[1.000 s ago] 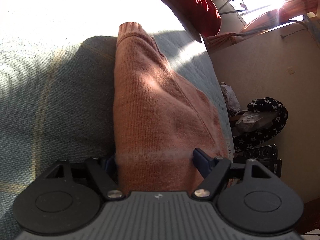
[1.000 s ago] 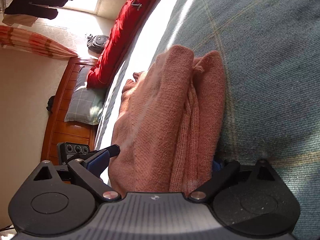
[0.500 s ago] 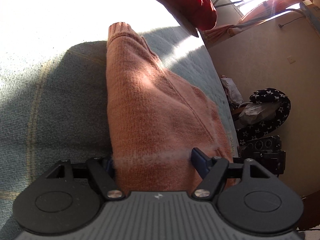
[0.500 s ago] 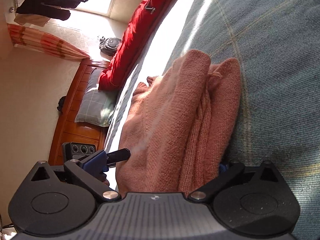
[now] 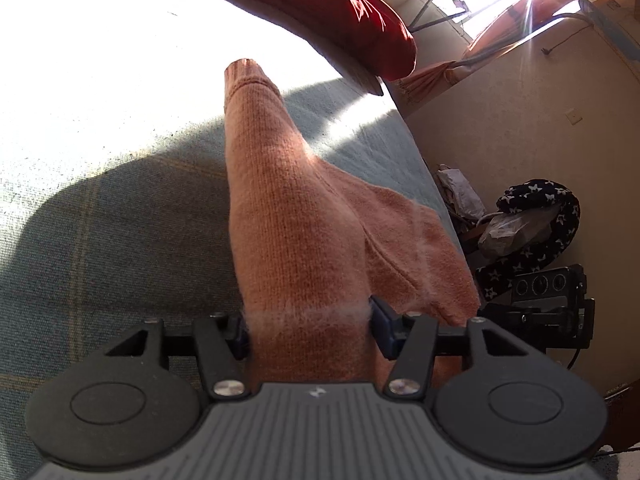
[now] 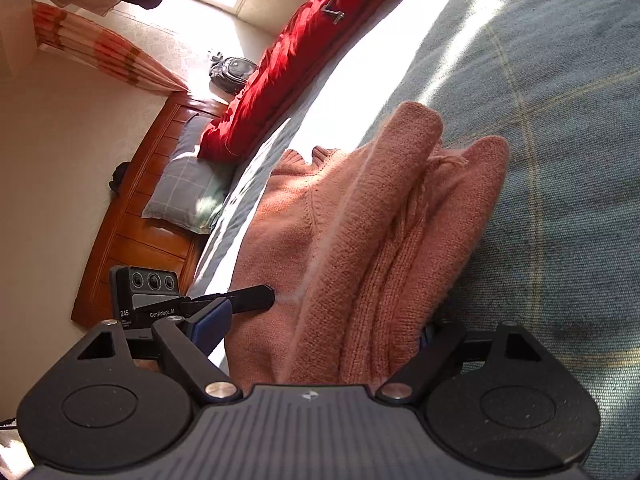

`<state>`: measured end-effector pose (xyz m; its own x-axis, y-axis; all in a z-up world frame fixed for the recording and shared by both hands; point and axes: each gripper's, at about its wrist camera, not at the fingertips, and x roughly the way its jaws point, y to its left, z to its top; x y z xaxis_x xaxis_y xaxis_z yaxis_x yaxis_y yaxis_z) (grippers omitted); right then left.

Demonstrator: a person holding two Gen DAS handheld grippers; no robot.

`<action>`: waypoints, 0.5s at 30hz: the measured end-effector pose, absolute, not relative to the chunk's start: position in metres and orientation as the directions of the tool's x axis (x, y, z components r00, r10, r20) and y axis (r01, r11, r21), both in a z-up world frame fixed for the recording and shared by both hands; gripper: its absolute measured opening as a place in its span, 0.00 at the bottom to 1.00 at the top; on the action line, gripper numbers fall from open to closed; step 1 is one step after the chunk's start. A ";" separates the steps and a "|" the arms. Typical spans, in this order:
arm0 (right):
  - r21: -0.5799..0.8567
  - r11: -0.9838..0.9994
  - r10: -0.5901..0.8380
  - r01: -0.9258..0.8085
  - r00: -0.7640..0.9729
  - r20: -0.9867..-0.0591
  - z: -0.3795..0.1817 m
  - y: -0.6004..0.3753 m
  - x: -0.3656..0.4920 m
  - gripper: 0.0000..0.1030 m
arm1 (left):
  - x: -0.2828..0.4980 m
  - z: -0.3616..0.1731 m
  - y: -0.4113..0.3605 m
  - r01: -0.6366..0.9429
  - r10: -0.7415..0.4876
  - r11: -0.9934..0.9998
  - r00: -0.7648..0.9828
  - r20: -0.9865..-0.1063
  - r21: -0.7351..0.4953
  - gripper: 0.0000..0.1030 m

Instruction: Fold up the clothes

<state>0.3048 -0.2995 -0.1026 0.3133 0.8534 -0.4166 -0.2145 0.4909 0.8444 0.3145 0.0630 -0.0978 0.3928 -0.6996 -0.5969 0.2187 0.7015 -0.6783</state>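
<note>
A salmon-pink knitted sweater (image 5: 296, 216) lies on the grey-blue bedspread (image 5: 112, 216). My left gripper (image 5: 308, 316) is shut on one edge of it, the knit bunched between the blue pads and lifted off the bed. In the right wrist view the sweater (image 6: 360, 232) is folded in several layers. My right gripper (image 6: 320, 320) has its jaws wide around the folded edge, with a gap at the left pad (image 6: 212, 316). The left gripper's body (image 6: 144, 292) shows at the sweater's far side.
A red duvet (image 5: 320, 4) lies along the far side of the bed. A pillow (image 6: 184, 184) rests against the wooden headboard (image 6: 136, 232). Beside the bed are a star-patterned black cloth (image 5: 536, 232) and bags. The bed edge runs close to the sweater.
The left gripper has lifted and pulled its edge of the sweater, which now hangs narrower and more bunched. The right gripper's jaws have spread wider around the folded edge.
</note>
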 end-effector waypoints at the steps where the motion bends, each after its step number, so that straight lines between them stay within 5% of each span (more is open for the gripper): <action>1: 0.838 0.496 0.852 -0.227 0.311 -0.420 -0.098 -0.297 0.305 0.86 | 0.313 -0.094 0.065 0.223 -0.698 0.703 0.402 -0.593 -0.676 0.53; 15: 0.803 0.486 0.873 -0.344 0.238 -0.426 -0.060 -0.218 0.322 0.84 | 0.283 -0.063 0.147 0.144 -0.603 0.751 0.549 -0.579 -0.645 0.52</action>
<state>0.3222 -0.2184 -0.0597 0.2384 0.8726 -0.4263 -0.3442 0.4863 0.8031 0.2829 0.1466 -0.0632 0.5492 -0.6026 -0.5790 0.1442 0.7508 -0.6446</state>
